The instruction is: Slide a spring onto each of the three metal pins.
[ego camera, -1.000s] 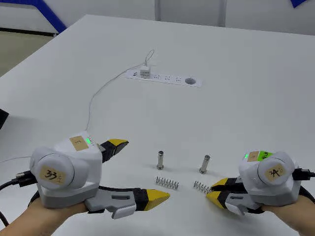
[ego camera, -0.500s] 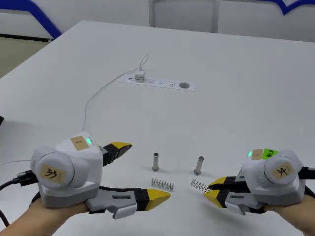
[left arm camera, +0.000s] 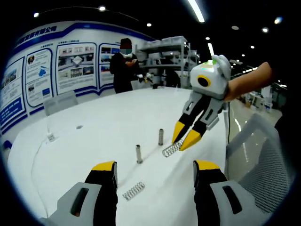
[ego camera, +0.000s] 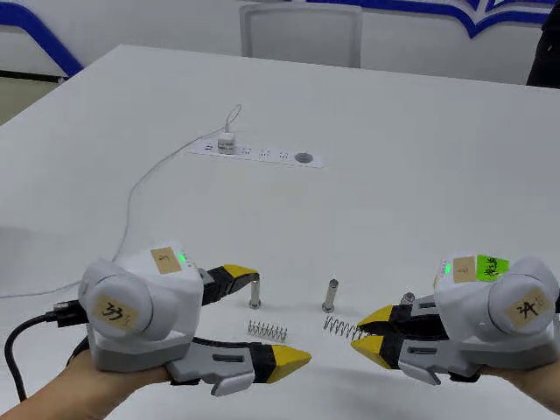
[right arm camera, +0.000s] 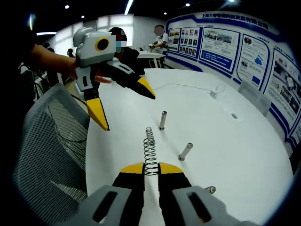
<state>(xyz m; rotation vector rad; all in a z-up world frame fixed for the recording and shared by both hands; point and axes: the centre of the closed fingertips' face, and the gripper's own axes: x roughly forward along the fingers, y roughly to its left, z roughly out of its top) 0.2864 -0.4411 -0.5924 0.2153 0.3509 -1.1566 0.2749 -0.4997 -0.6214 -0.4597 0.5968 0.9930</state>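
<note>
Three short metal pins stand on the white table: the left pin, the middle pin, and a third pin half hidden behind my right gripper. That gripper is shut on the end of a spring, which sticks out toward the pins; the same spring runs forward from its jaws. A second spring lies loose between the jaws of my open left gripper, whose upper tip is close to the left pin. That loose spring rests just ahead of the left gripper.
A white power strip with a plugged charger and a trailing cable lies farther back on the table. A chair stands at the far edge. A mesh chair is beside the near edge. A person stands in the background.
The head camera has tilted up. My left gripper has moved right, its upper tip now beside the left pin. The right gripper still holds the spring's end, and the third pin has come into view.
</note>
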